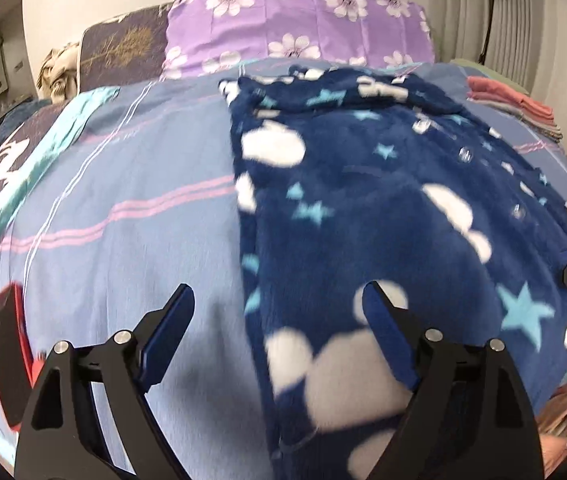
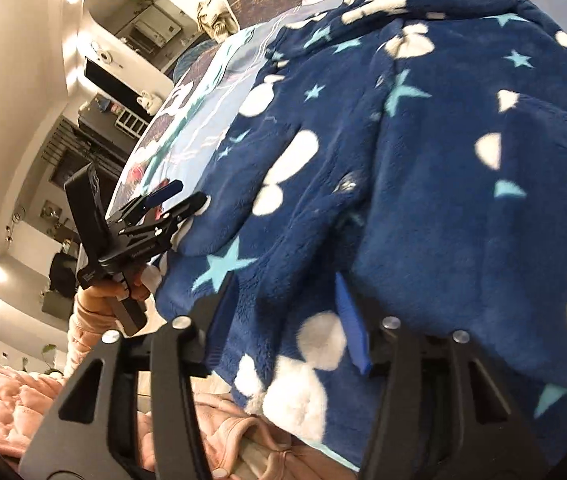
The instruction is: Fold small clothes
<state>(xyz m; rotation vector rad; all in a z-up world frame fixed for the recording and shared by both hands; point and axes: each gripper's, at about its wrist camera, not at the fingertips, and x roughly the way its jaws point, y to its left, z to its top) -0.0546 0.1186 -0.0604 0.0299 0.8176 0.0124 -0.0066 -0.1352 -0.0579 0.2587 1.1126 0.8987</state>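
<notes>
Surface: blue striped bedsheet [image 1: 123, 184], purple floral pillow [image 1: 299, 24] behind | pink folded stack [image 1: 511, 104] near | my left gripper [image 1: 279, 312] wide open, empty | my right gripper [image 2: 283, 320] part-open astride fleece garment [image 1: 383, 200] edge, grip unclear.

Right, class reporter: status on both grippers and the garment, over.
Left gripper open over the fleece garment's left edge. Right gripper open, fleece between its fingers. Garment spread on bedsheet. Nothing obstructing.

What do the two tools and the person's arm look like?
Both tools, left tool and right tool, have black angular frames with triangular cut-outs, silver round bolts and blue finger pads. The hand on the left tool's black handle wears a pink quilted sleeve.
</notes>
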